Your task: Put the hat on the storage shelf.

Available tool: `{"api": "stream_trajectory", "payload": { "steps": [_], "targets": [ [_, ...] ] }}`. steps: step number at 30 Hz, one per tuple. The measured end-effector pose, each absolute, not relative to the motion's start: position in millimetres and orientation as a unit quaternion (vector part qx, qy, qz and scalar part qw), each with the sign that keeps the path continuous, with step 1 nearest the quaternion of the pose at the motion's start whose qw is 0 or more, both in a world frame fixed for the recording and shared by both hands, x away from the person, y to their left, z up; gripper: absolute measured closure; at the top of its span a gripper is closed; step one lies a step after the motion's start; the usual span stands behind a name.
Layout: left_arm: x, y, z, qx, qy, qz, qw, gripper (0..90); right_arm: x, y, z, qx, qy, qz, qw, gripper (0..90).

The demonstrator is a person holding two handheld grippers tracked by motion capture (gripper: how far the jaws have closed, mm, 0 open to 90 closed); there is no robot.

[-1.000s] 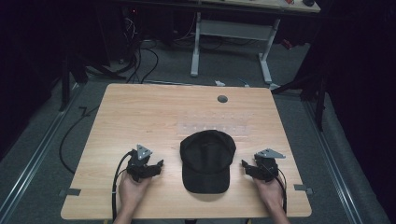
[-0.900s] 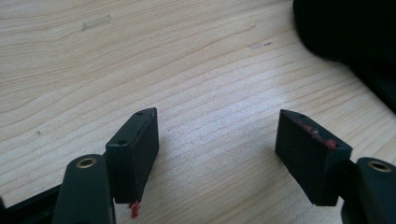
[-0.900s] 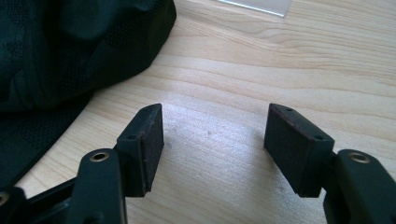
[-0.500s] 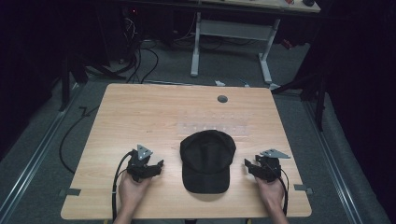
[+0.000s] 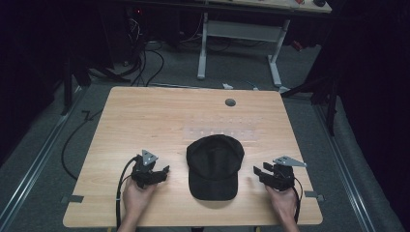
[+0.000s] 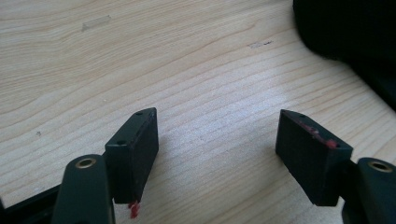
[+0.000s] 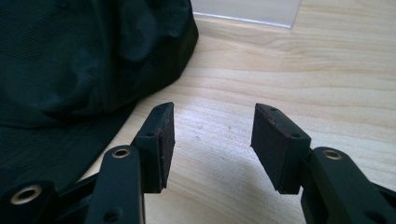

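A black cap (image 5: 214, 165) lies flat near the table's front edge, brim toward the person. My left gripper (image 5: 163, 171) rests on the wood to the cap's left, open, with bare table between its jaws (image 6: 217, 135). The cap's dark edge (image 6: 345, 32) shows at the upper right of the left gripper view. My right gripper (image 5: 257, 172) sits to the cap's right, open and empty (image 7: 212, 128). In the right gripper view the cap (image 7: 84, 60) lies at the left, close beside the left jaw without being between the jaws.
The wooden table (image 5: 145, 121) has a round grey grommet (image 5: 230, 102) near its far edge and a clear plastic strip (image 5: 220, 130) just behind the cap. Cables (image 5: 72, 140) trail on the floor at the left. A white desk frame (image 5: 241, 34) stands beyond.
The right gripper has shifted slightly right and toward the front edge, away from the cap. The left gripper and the cap have stayed put.
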State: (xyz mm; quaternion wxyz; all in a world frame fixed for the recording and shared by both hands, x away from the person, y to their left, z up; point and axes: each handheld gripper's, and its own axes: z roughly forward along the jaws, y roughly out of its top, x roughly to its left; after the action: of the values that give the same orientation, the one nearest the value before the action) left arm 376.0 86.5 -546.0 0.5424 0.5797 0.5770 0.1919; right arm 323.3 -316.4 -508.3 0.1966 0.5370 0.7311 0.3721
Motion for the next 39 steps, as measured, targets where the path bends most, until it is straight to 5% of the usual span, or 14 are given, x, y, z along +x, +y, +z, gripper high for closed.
{"api": "stream_trajectory", "payload": {
  "steps": [39],
  "targets": [
    [376.0, 86.6, -545.9, 0.58, 0.577, 0.191, 0.543, 30.1, 362.5, -265.6, -457.6, 0.476, 0.753, 0.413, 0.187, 53.3]
  ]
}}
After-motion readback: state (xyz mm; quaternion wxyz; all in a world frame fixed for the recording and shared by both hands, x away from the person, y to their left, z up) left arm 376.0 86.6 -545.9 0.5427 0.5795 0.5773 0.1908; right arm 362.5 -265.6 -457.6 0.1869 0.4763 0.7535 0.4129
